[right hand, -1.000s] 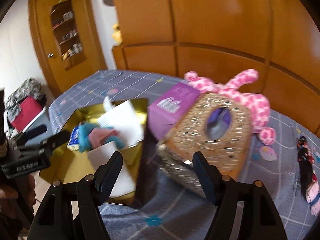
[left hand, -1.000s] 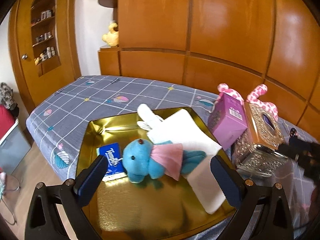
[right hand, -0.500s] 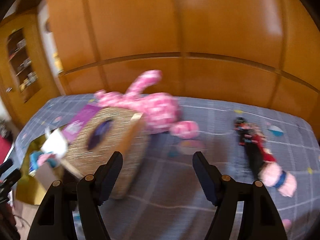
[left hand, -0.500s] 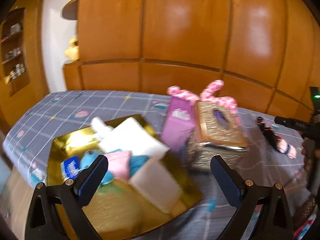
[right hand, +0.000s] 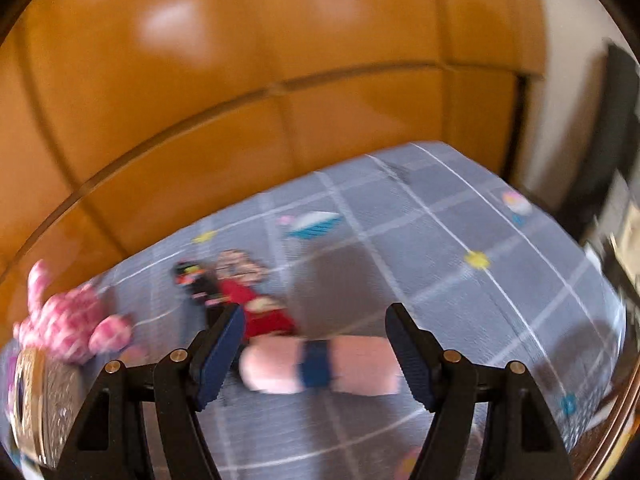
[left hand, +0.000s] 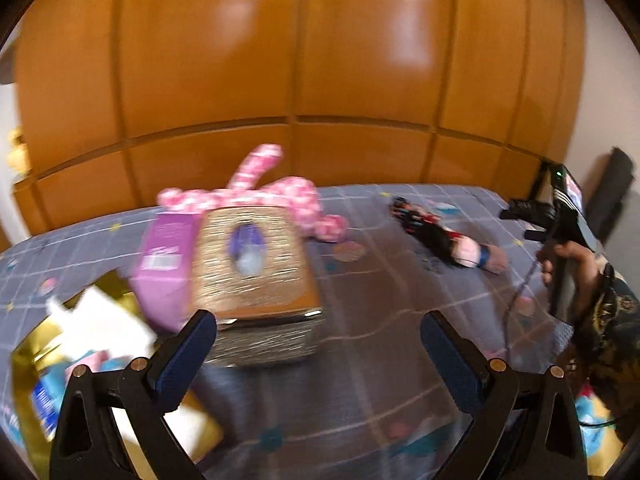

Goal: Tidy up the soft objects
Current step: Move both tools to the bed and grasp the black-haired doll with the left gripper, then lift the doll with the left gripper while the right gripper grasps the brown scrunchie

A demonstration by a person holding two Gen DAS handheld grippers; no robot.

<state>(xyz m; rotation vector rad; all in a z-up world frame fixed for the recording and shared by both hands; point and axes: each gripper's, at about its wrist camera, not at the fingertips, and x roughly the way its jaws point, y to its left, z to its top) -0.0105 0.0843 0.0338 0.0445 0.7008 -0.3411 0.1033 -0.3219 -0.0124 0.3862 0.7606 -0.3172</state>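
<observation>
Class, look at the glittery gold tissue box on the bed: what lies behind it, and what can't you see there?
Behind the gold tissue box lies a pink-and-white plush toy, one limb sticking up. The box covers the plush's lower body, so its full shape is hidden. A purple box stands beside it.

My right gripper (right hand: 316, 354) hangs wide open over the grey checked bedspread (right hand: 460, 240). A doll (right hand: 280, 332) with dark hair, a red dress and pale legs lies between my fingers, its legs crossing the gap. Far left I see a pink spotted plush toy (right hand: 72, 320) and a glittery tissue box (right hand: 44, 404); all blurred.
</observation>
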